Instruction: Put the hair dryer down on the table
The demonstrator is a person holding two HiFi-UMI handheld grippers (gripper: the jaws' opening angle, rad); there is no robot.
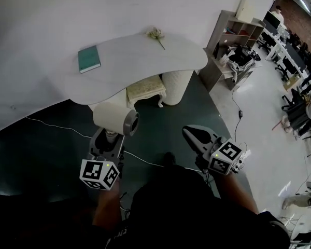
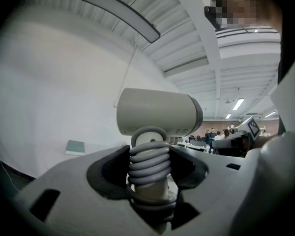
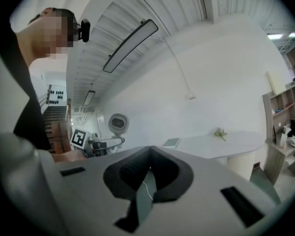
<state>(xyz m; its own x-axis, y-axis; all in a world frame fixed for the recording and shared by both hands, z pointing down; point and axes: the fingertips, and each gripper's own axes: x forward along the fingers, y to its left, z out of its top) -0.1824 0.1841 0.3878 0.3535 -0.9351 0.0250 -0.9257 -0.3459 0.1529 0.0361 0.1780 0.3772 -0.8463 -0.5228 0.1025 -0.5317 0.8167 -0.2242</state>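
A: Nearest the head camera is the person's dark top (image 1: 186, 206), then the left gripper (image 1: 113, 137) with its marker cube toward us. Holding anything?
B: Yes. Fingers (image 2: 106, 170) clamped on the handle of a beige, barrel-bodied plastic hair dryer (image 2: 157, 113), right over the grey cord coiled round that handle. Barrel sits just past the fingertips.
A: Where's the hair dryer against the white curved surface (image 1: 145, 56)?
B: In the air over the dark green floor (image 1: 52, 154), near the surface's front edge, not touching it.
A: Right gripper (image 1: 189, 133)?
B: Fingers pressed together, nothing between them. It's off to the dryer's right, apart from it.
A: On the surface?
B: Teal rectangular book (image 1: 88, 58) at left, small pale flower sprig (image 1: 156, 34) at the far edge. Cream cushioned stool (image 1: 145, 91) beneath. Thin white cable (image 1: 57, 126) across the floor.
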